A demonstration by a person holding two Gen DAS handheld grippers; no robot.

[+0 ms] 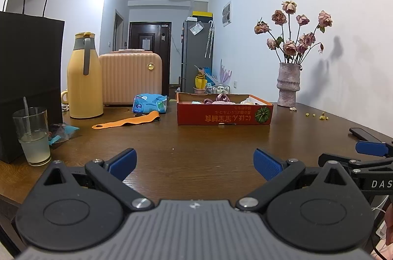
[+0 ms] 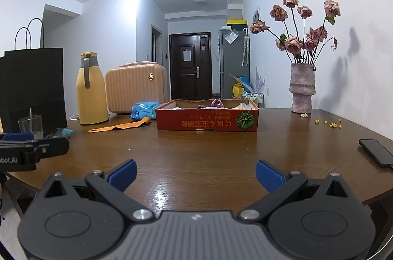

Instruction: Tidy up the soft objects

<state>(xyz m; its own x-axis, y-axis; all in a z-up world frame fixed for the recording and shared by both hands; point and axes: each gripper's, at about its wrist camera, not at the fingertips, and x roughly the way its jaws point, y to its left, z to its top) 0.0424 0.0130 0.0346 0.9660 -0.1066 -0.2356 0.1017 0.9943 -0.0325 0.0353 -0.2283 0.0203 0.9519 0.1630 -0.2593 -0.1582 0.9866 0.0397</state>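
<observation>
— Where are the soft things?

— Most are in the shallow red cardboard box with the green pumpkin print [image 1: 224, 112], far side of the dark wooden table [image 1: 196, 147]. Pink and purple fabric pieces [image 1: 219, 99] show over its rim. An orange flat strap [image 1: 127, 122] lies loose on the wood, left of the box, and a blue plastic packet [image 1: 149, 103] sits just behind the strap.

— And the tongs?

— Both released, blue pads spread wide, nothing between them. The left gripper [image 1: 195, 163] and the right gripper [image 2: 196, 174] hang low over the near edge, side by side.

— Anything in the way?

— Bare wood between them and the box. Off left: a clear glass of pale drink with a straw [image 1: 33, 137], a black paper bag [image 1: 29, 78], a tall yellow thermos jug [image 1: 84, 78], a small peach ribbed case [image 1: 131, 78]. Right: a rough pink vase of dried roses [image 1: 288, 84], small yellow crumbs [image 1: 318, 115], a black phone [image 2: 377, 153].
</observation>
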